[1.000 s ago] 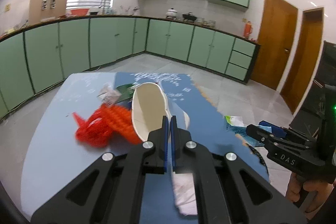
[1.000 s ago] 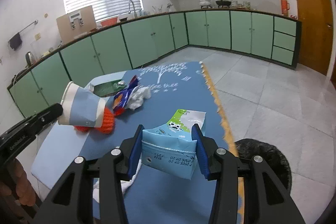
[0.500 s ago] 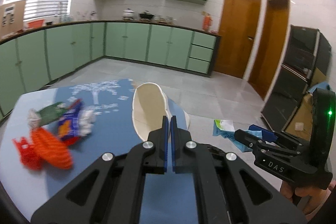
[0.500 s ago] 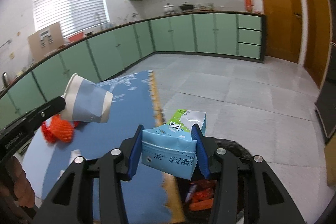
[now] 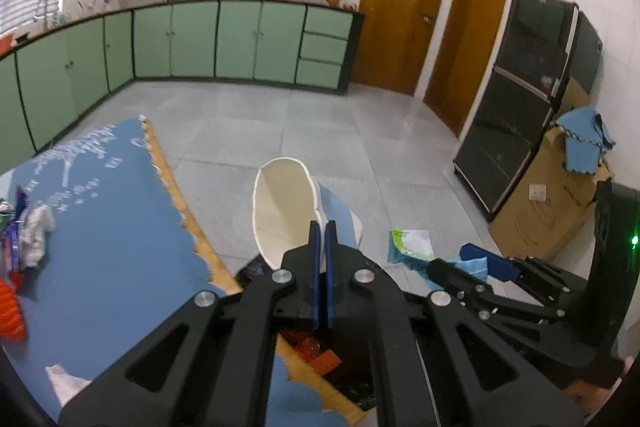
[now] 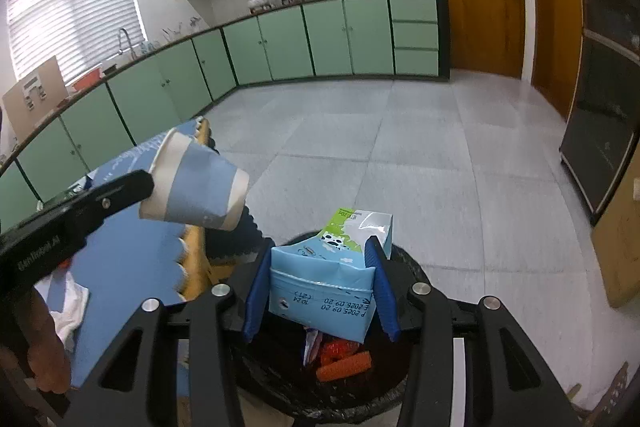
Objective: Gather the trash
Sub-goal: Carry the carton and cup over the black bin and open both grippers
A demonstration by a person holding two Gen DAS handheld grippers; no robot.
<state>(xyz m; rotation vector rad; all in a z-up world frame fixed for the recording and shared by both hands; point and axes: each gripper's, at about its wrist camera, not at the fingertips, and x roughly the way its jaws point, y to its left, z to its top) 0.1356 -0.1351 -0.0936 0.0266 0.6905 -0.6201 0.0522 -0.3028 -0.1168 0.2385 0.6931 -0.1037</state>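
My left gripper (image 5: 322, 227) is shut on the rim of a white and blue paper cup (image 5: 282, 211), held past the table edge; the cup also shows in the right wrist view (image 6: 196, 189). My right gripper (image 6: 318, 267) is shut on a blue and green milk carton (image 6: 332, 275), held directly above the black-lined trash bin (image 6: 416, 387). The carton also shows in the left wrist view (image 5: 412, 247). The bin holds red and orange wrappers (image 6: 340, 363).
The blue-clothed table (image 5: 100, 227) lies to the left with a white tissue and snack wrapper (image 5: 34, 231), an orange net (image 5: 10, 311) and a white napkin (image 6: 72, 303). Grey tiled floor, green cabinets, wooden doors and a cardboard box (image 5: 548, 211) surround.
Both grippers swung right, off the table toward the bin. The carton now hangs over the bin opening and the cup is past the table edge beside it.
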